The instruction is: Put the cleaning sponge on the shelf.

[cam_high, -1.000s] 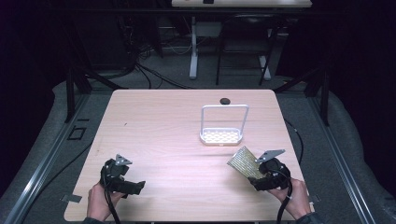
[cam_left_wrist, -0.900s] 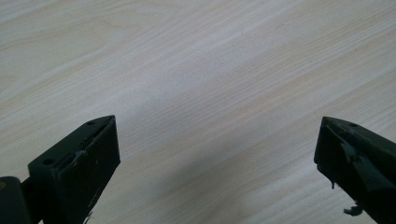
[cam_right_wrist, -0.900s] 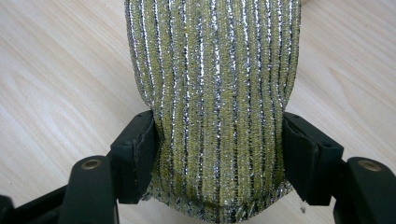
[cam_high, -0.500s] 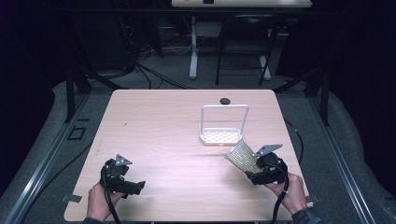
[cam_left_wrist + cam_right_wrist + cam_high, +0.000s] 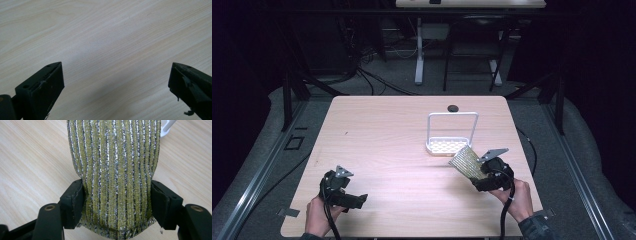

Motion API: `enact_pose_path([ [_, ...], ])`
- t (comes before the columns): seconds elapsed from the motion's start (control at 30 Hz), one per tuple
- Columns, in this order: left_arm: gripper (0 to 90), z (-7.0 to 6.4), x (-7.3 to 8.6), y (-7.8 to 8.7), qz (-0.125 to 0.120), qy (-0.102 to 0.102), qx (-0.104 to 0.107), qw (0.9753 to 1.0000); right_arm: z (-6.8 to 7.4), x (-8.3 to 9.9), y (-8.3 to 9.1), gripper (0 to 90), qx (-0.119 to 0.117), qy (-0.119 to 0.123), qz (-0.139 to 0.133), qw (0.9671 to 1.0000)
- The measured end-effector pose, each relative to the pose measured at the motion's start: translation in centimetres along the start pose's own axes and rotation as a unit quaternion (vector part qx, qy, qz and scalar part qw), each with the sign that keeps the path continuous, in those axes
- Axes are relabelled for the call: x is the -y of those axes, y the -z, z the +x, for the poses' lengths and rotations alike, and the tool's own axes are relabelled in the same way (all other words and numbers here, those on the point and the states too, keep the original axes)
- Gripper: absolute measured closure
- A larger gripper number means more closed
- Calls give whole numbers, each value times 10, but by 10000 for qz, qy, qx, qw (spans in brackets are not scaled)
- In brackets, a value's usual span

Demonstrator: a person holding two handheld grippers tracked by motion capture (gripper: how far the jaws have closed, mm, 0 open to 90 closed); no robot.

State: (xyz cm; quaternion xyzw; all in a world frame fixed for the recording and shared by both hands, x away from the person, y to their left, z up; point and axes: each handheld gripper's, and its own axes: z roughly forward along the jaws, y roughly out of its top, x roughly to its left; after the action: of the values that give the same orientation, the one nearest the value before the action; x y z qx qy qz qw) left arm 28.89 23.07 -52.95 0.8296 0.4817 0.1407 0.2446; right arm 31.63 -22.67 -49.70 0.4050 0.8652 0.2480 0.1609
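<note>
A yellow-and-silver scouring sponge (image 5: 466,161) (image 5: 115,170) is clamped between the jaws of my right gripper (image 5: 478,171) (image 5: 116,202), lifted off the wooden table (image 5: 392,145) at the right front. Its free end points toward a white rack (image 5: 451,134) with a perforated base and a tall hoop handle, just behind it. A corner of that rack (image 5: 167,127) peeks in at the top of the right gripper view. My left gripper (image 5: 357,199) (image 5: 115,82) rests low at the table's left front, its jaws wide apart over bare wood.
A small black round object (image 5: 453,108) lies near the table's far edge behind the rack. Dark floor, cables and table legs surround the table.
My right gripper has carried the sponge a little forward and left, closer to the white rack. The left gripper has stayed where it was.
</note>
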Motion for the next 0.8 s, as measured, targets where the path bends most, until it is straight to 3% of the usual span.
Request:
enact_pose_path([
  [0.8, 3, 0, 0, 0, -12, 3, 21, 10000, -3, -26, -17, 348, 52, -97, -24, 9999],
])
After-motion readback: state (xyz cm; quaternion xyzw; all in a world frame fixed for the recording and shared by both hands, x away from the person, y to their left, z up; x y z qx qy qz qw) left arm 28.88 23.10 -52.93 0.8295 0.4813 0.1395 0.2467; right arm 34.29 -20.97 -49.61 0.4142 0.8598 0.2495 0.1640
